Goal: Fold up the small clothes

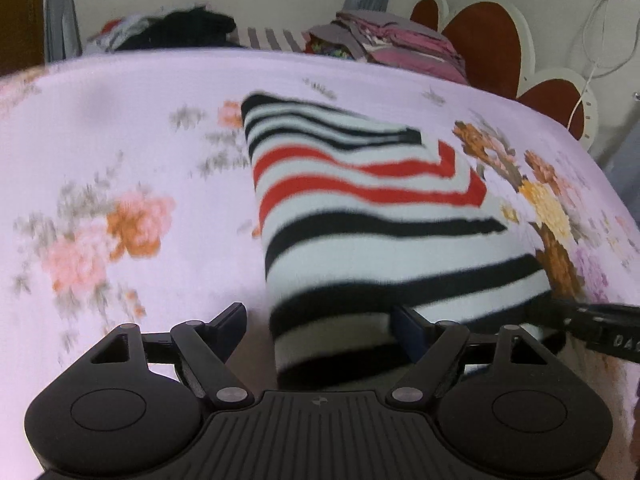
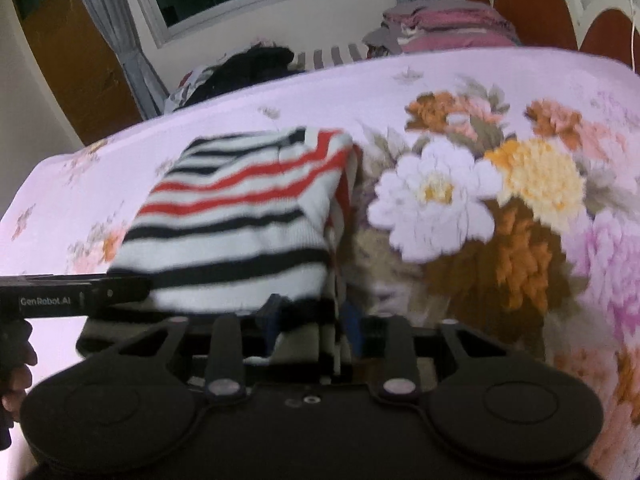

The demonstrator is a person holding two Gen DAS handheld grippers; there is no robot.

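Already my right fingers (image 2: 310, 322) stood nearly together, pinching the near right corner of the striped top (image 2: 240, 220), with folded layers of knit caught between the blue pads. My left fingers (image 1: 320, 330) stood wide apart and held nothing I could see: the near left edge of the same top (image 1: 360, 220) lay between them, against the right pad, while the left pad hung clear over the bedsheet (image 1: 120, 140).

Outward from both pairs, the garment ran straight ahead across the bed, black stripes near me, then red, then black at the far end. It looked already folded into a narrow block, its long axis pointing away from me and its stripes lying crosswise to my fingers. Both hands sat at the near short end, side by side, the right one gripping and the left one only straddling.

I judged the coming fold would carry this near end toward the far end, so the left fingers would need to close on their corner first. Both views were blurred. Beyond the bed, other clothes (image 1: 180, 32) were heaped by the wall.
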